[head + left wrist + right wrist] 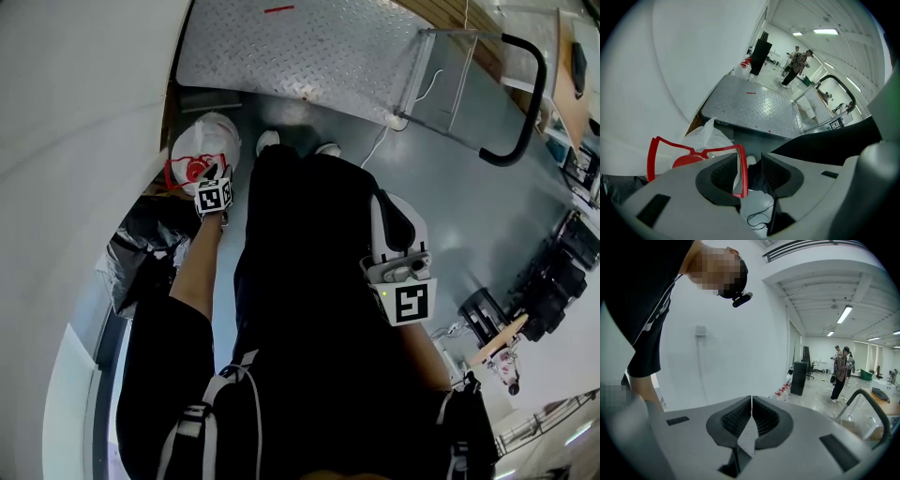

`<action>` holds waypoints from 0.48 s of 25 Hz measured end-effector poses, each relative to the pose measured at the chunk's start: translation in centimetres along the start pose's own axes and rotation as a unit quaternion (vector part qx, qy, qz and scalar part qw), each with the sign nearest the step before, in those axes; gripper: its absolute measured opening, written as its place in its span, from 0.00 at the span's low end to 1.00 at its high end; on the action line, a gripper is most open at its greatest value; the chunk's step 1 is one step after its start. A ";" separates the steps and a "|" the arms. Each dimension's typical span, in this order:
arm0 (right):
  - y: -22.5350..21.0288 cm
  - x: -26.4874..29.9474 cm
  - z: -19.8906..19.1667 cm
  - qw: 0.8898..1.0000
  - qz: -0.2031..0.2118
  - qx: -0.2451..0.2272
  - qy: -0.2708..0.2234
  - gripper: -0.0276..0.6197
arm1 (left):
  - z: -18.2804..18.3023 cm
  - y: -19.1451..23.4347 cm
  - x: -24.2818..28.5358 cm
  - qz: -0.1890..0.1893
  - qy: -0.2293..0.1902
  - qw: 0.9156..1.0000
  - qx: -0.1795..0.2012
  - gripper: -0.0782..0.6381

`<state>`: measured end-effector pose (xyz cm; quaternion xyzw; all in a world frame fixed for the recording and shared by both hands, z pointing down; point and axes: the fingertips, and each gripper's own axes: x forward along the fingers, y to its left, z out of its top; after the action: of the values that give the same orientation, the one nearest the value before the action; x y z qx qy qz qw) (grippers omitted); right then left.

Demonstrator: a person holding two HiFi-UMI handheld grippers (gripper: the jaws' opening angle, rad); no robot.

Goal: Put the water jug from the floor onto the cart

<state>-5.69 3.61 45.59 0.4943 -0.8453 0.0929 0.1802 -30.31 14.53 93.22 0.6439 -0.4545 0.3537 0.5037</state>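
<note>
The water jug (pixel 204 141) stands on the floor by the wall, wrapped in white plastic, with a red cap and a red carry handle (pixel 190 170). My left gripper (pixel 217 178) points steeply down right over it. In the left gripper view the jaws of the left gripper (pixel 751 165) stand open around one bar of the red handle (pixel 742 174), which lies by the left pad with a gap to the right pad. The cart (pixel 300 47), a steel tread-plate deck with a black push handle (pixel 527 103), stands just beyond the jug. My right gripper (pixel 751 405) is shut on nothing and hangs at the person's right side (pixel 405 281).
A black bag (pixel 141 244) lies against the wall beside the jug. The person's shoes (pixel 269 141) stand close to the cart's edge. A white cable (pixel 380 141) runs over the floor. Black equipment (pixel 553 272) stands at the right. People (pixel 799 63) stand far off.
</note>
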 end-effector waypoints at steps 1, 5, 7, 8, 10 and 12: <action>0.0 0.1 -0.3 1.000 0.001 0.001 0.001 0.07 | -0.3 0.1 0.4 0.001 0.006 1.000 0.000 0.32; 0.8 0.2 -1.9 1.000 0.011 0.010 0.012 0.07 | -1.2 0.9 1.4 0.009 0.018 1.000 -0.010 0.32; 0.6 -0.1 -2.5 1.000 0.002 0.003 0.017 0.07 | -1.6 1.0 1.9 0.006 0.025 1.000 -0.011 0.32; 0.2 -0.3 -2.7 1.000 -0.006 0.000 0.018 0.07 | -1.6 0.9 2.3 0.004 0.029 1.000 -0.010 0.32; -0.7 -0.4 -3.0 1.000 -0.021 0.002 0.019 0.07 | -1.5 1.0 2.8 0.003 0.034 0.999 -0.007 0.32; -1.1 -0.4 -3.4 0.999 -0.028 0.007 0.023 0.07 | -1.5 1.1 3.4 0.005 0.037 0.999 -0.007 0.32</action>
<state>-3.79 4.53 48.47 0.5164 -0.8263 0.1050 0.1987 -30.16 15.14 97.03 0.6244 -0.4412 0.3769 0.5229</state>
